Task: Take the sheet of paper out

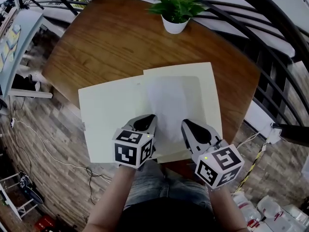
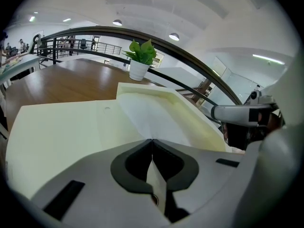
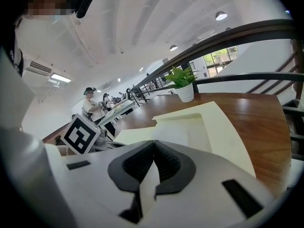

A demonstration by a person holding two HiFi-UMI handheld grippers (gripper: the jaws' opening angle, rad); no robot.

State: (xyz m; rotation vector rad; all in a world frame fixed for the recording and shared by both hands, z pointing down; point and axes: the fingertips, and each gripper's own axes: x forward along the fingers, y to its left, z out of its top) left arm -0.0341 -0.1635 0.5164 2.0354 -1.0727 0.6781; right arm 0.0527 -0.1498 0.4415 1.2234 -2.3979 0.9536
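An open cream folder (image 1: pixel 108 117) lies on the wooden table (image 1: pixel 111 42). A white sheet of paper (image 1: pixel 169 103) rests on its right half. My left gripper (image 1: pixel 147 122) is shut on the sheet's near edge, and in the left gripper view the sheet (image 2: pixel 152 115) runs up from between the closed jaws (image 2: pixel 152 140). My right gripper (image 1: pixel 186 125) is shut on the same edge a little to the right. In the right gripper view a strip of the sheet (image 3: pixel 183 129) passes between its closed jaws (image 3: pixel 154 142).
A potted green plant (image 1: pixel 175 14) stands at the table's far edge. A dark curved railing (image 1: pixel 270 57) runs along the right side. Cables lie on the floor (image 1: pixel 43 149) to the left. People work at desks (image 3: pixel 92 103) far off.
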